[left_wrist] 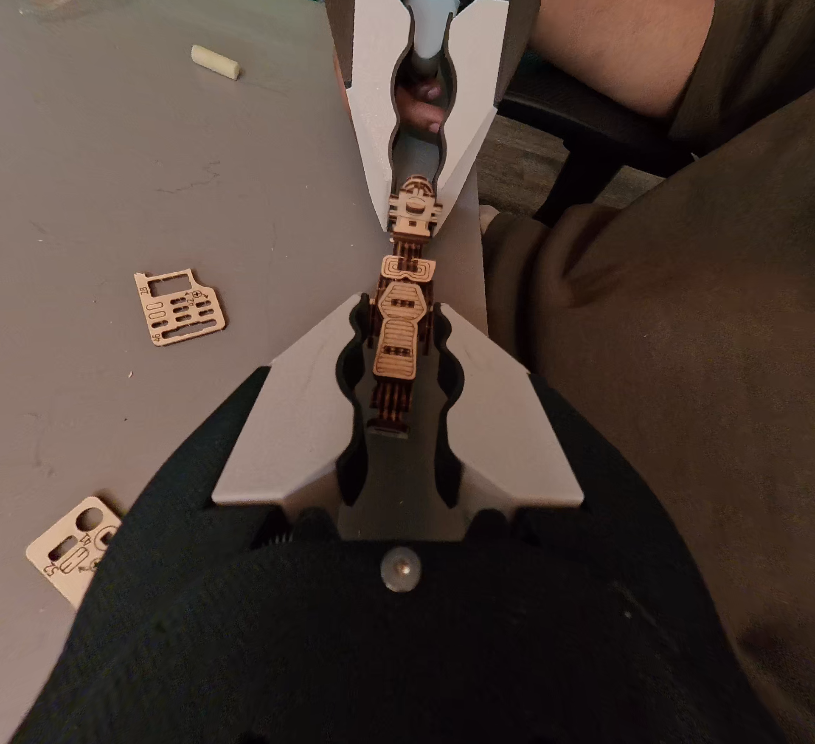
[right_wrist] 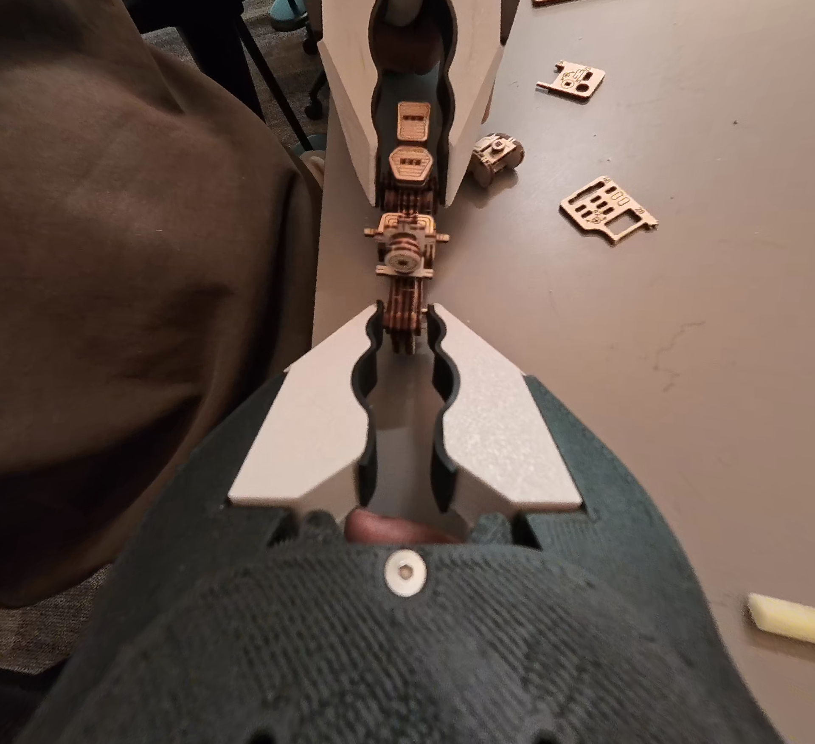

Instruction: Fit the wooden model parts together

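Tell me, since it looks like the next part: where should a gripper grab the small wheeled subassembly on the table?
Probably from above, closing on the outer faces of the two round wheels of the wheeled subassembly: they flank its pale body, and it lies on the table.

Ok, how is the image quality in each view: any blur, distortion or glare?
Left wrist view: dim warm light, wooden model sharp, fisheye bending of the table edge. Right wrist view: equally dim, the right gripper body soft up close, no glare.
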The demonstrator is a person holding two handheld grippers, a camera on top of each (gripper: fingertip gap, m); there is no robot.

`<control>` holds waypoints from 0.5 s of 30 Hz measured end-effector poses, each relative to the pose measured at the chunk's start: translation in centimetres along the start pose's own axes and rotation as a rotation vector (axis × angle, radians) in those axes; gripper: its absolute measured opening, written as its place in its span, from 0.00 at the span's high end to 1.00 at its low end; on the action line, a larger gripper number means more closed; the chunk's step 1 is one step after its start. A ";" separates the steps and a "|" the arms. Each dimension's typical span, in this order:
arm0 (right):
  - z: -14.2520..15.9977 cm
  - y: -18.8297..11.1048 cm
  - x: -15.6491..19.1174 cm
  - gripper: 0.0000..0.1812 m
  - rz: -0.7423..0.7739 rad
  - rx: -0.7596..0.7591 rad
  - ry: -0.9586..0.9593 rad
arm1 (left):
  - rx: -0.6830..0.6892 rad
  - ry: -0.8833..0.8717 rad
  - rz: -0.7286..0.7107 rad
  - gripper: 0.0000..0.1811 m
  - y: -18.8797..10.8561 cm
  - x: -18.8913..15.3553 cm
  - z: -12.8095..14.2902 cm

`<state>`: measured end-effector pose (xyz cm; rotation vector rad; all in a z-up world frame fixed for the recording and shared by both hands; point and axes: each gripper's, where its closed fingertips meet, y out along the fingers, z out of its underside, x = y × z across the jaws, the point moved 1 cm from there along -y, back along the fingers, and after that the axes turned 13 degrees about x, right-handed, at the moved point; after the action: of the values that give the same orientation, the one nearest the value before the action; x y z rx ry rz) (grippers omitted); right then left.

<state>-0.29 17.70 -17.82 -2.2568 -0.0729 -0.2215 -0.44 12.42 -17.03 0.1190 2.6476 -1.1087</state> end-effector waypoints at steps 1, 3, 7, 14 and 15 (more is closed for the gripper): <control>0.0 0.0 0.0 0.90 0.002 0.001 -0.001 | -0.001 0.001 0.001 0.85 0.0 0.0 0.0; 0.0 0.0 0.0 0.90 0.005 0.002 -0.002 | -0.002 0.004 -0.002 0.85 0.0 0.0 0.0; 0.0 0.0 0.0 0.90 0.008 0.002 0.000 | -0.002 -0.003 -0.005 0.85 0.0 0.1 0.0; 0.1 0.0 0.0 0.89 0.019 0.004 -0.002 | 0.001 -0.004 -0.011 0.84 0.0 0.2 0.0; 0.1 0.0 0.0 0.89 0.017 0.005 -0.001 | 0.003 -0.003 -0.013 0.84 0.0 0.2 0.0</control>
<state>-0.31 17.77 -17.90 -2.2519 -0.0544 -0.2108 -0.58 12.39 -17.11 0.1007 2.6475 -1.1160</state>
